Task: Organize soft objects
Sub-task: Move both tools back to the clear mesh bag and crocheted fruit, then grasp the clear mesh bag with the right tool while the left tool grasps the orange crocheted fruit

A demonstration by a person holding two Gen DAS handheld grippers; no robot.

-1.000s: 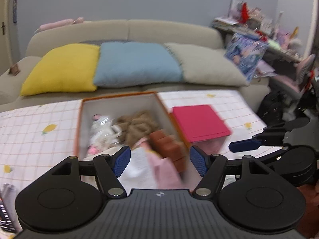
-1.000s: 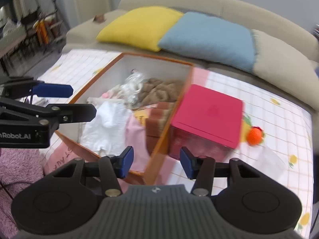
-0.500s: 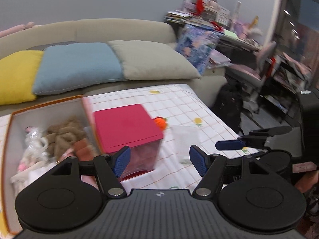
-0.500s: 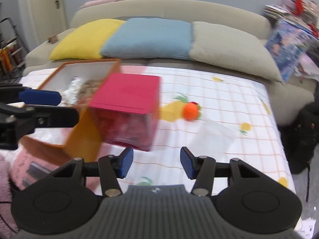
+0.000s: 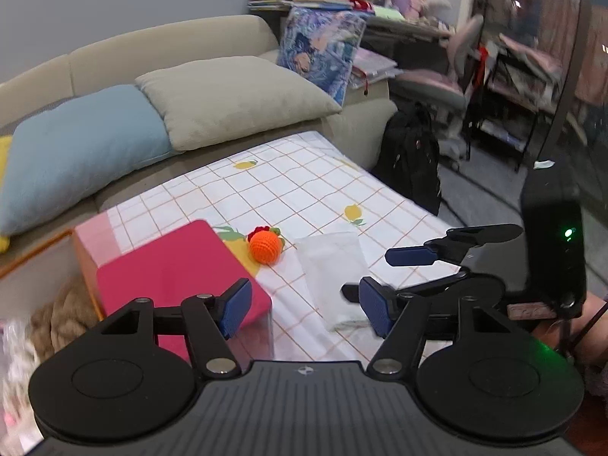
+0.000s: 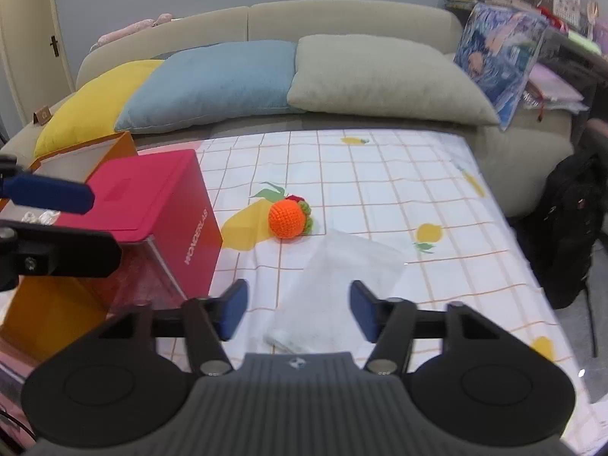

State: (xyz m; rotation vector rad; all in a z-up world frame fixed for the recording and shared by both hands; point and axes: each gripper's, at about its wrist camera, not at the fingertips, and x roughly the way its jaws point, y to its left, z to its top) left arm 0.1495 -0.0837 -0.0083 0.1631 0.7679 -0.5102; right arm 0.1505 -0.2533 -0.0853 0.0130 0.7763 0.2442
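Two grippers (jaws apart), empty

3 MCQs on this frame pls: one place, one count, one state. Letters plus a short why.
1. Where is the orange ball?
A. in the orange box
B. on the checked cloth, right of the pink box
C. on the sofa

2. How many cushions lie along the sofa in the right wrist view?
A. one
B. three
C. five

3. What is the right gripper doing?
A. open, holding nothing
B. shut on the ball
C. shut on the clear bag

Answers:
1 B: the ball rests on the cloth beside the pink box.
2 B: yellow, blue and beige.
3 A: its fingers stand apart above the clear bag.
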